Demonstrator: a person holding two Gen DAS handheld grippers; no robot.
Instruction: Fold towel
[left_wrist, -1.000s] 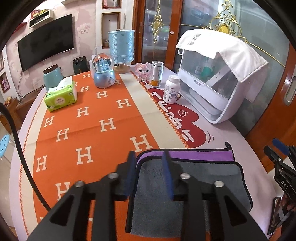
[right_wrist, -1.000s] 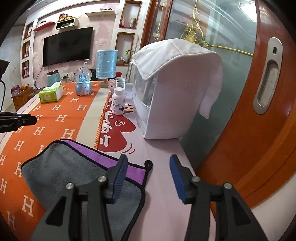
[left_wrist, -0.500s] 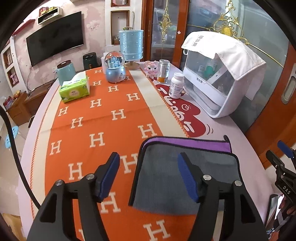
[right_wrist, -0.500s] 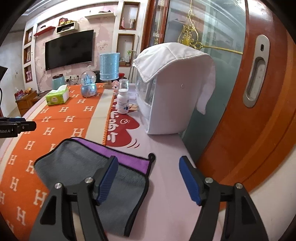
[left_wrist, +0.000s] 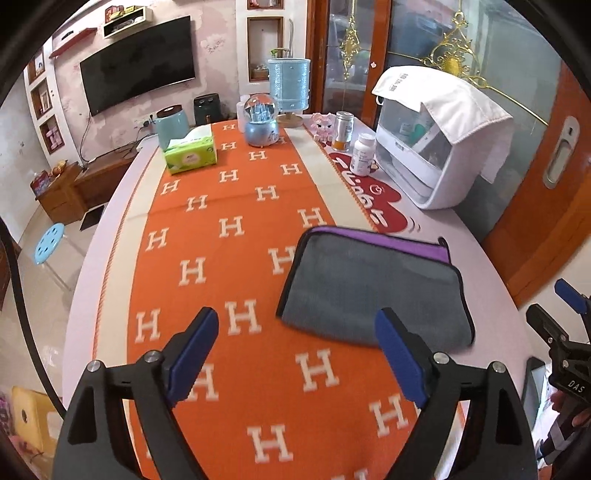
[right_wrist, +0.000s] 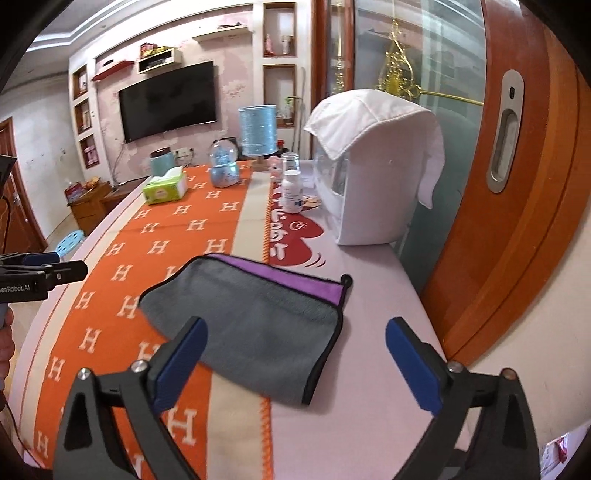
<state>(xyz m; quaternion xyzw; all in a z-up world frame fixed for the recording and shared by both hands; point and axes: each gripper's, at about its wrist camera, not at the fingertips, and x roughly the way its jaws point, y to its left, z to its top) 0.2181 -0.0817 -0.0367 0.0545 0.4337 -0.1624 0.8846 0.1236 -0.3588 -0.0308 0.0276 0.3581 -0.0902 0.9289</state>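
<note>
The grey towel with a black hem and a purple strip along its far edge lies folded flat on the table, half on the orange H-pattern runner. It also shows in the right wrist view. My left gripper is open and empty, held above the runner short of the towel's near edge. My right gripper is open and empty, held above the towel's near right corner. Neither touches the towel.
A white cabinet draped with a white cloth stands at the right. Pill bottles, a snow globe, a blue lamp and a green tissue box stand at the far end. A wooden door is close on the right.
My left gripper let go of the towel's left edge, opened wide and pulled back and up. My right gripper also opened wider and drew back. The towel stays folded.
</note>
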